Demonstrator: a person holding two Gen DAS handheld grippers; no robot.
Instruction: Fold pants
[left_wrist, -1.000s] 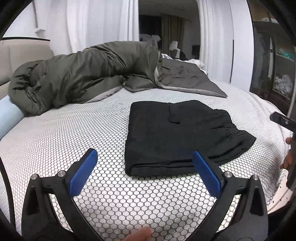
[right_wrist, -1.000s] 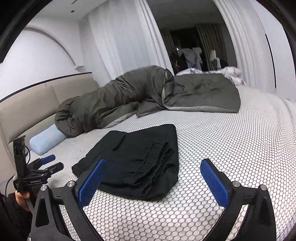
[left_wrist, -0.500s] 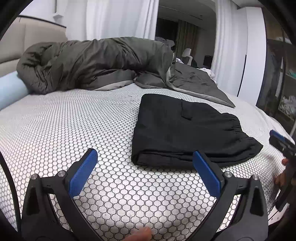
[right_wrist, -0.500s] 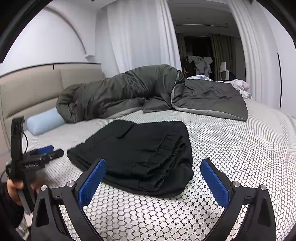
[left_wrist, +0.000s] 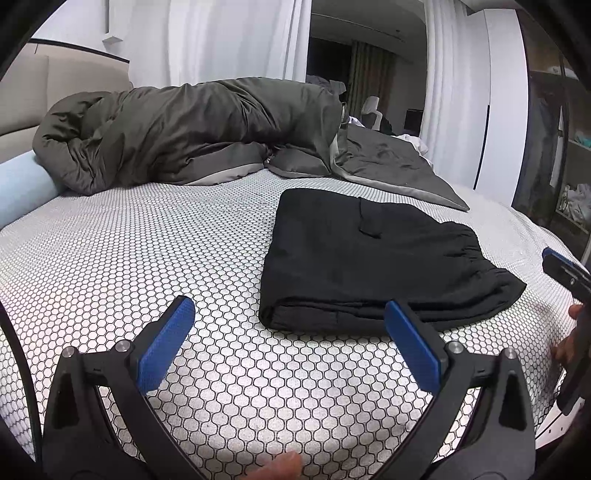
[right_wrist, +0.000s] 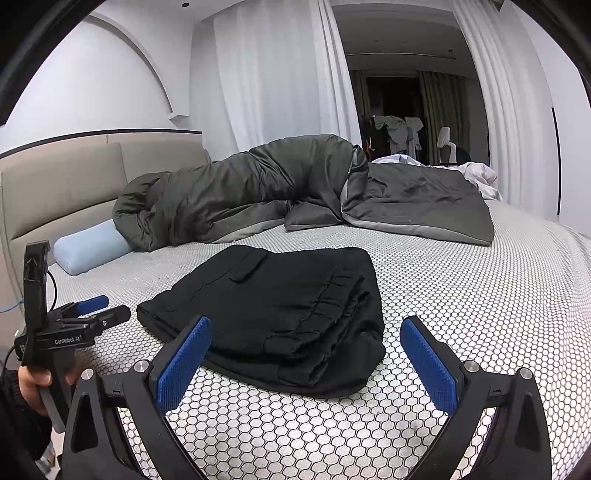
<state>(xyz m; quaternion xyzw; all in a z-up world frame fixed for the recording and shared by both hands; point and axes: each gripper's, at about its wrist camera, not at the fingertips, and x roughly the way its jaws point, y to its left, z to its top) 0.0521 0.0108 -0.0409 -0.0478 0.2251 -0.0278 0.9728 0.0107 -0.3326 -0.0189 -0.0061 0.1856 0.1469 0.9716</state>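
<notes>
Both grippers have lowered and drawn slightly nearer the bed surface since the earlier frames, while the folded black pants lie unchanged. The pants form a compact rectangular stack on the hexagon-patterned bedsheet, with the gathered waistband layers facing the right wrist camera and a pocket flap visible on top. The left gripper hovers just short of the stack's near folded edge, jaws spread wide, holding nothing. The right gripper hovers at the waistband end, jaws likewise spread wide and empty. Beyond the pants, a dark olive duvet is bunched across the far side of the bed, with a light blue bolster pillow at its end against the beige headboard. White curtains hang behind.
</notes>
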